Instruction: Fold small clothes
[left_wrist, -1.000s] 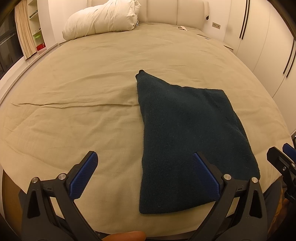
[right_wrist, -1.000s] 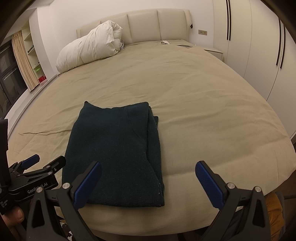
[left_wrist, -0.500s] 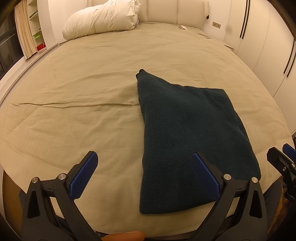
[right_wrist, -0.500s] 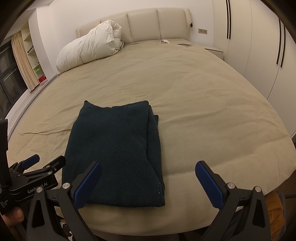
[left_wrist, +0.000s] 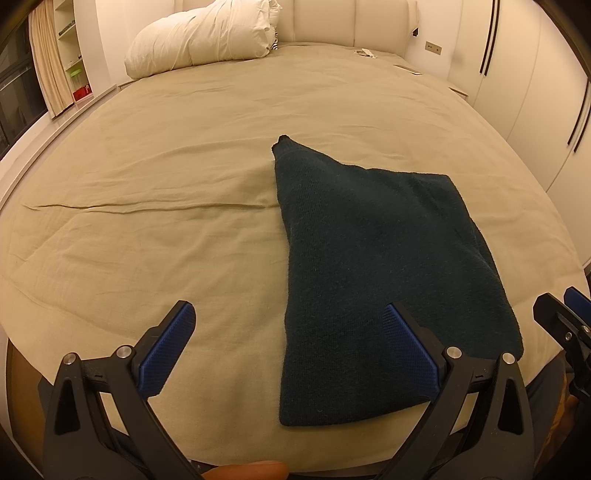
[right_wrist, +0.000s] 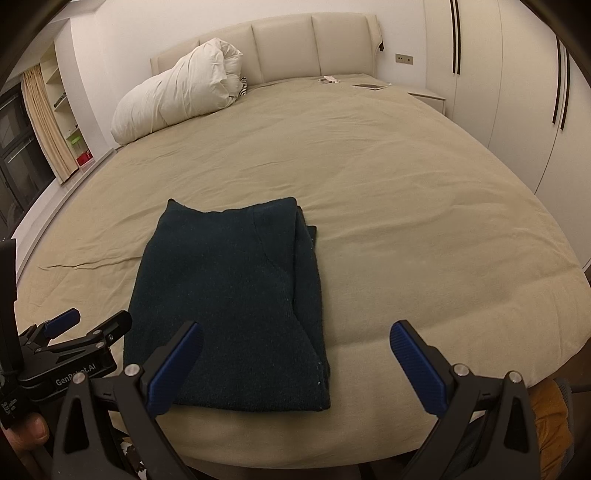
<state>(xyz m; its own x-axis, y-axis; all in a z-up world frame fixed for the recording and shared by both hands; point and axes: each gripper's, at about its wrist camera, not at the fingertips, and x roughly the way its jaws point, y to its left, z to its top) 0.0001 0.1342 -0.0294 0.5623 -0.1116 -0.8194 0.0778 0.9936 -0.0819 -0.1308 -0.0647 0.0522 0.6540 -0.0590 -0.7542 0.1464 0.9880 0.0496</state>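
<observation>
Lying folded, dark garment (right_wrist: 229, 302) (type unclear) between spread grippers.

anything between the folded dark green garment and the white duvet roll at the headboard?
Nothing: only bare beige bedsheet separates the folded dark green garment from the white duvet roll, clearest in the right wrist view.
</observation>
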